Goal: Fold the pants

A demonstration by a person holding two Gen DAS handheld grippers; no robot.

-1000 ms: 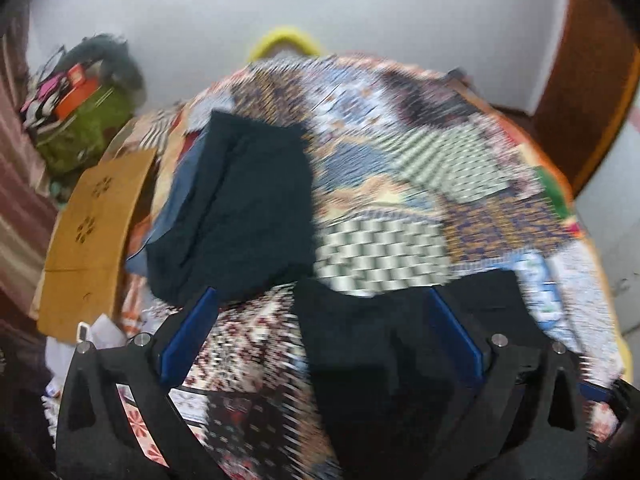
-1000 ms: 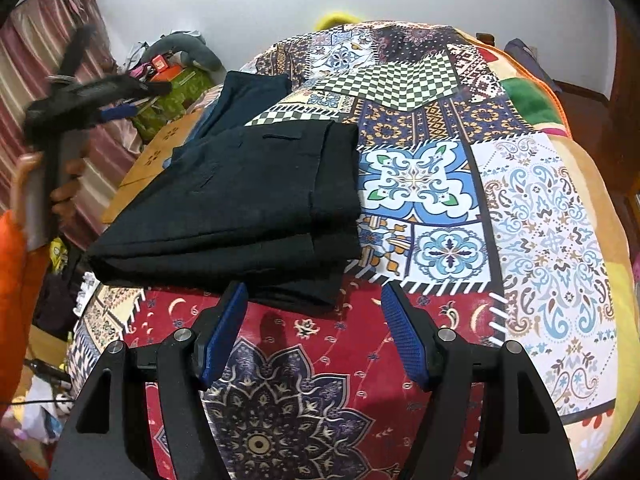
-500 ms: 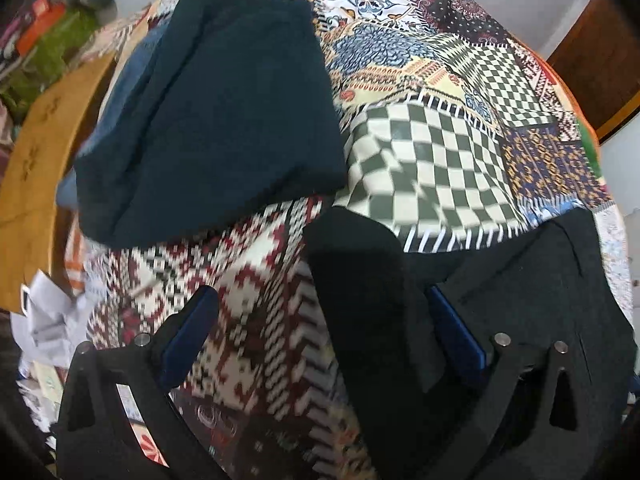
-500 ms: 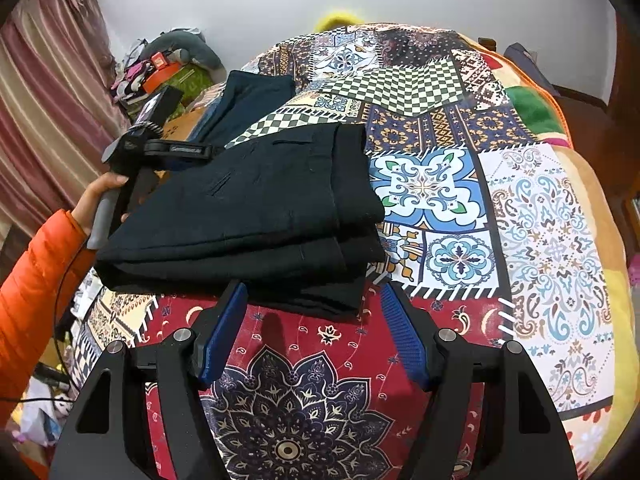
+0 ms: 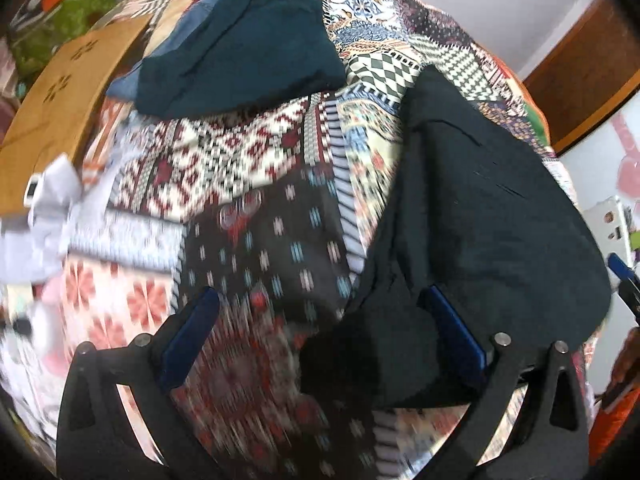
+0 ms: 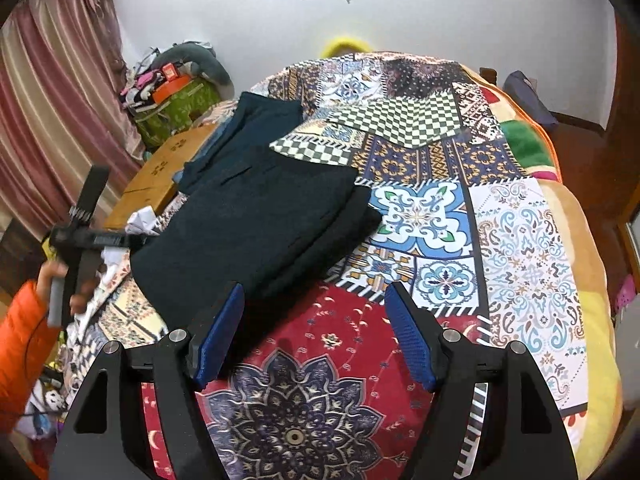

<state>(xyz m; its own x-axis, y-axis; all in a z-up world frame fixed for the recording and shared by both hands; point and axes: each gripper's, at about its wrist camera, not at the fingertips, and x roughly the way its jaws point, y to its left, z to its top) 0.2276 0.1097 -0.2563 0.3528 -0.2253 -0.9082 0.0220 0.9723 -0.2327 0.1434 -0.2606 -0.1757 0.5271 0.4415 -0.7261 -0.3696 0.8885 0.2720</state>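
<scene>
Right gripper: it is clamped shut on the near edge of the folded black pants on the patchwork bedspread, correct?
Not quite. The right gripper is open and grips nothing, its fingers spread by the near edge of the folded black pants on the patchwork bedspread; the right wrist view shows it.

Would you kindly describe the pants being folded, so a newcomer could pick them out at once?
Start at the bed's patchwork bedspread and look to its left side, near the wooden board. The black pants lie there folded into a thick stack, just ahead of the open right gripper. Another folded garment, the teal pants, lies behind them; the black ones are nearer, darker, and show a pocket slit.
</scene>
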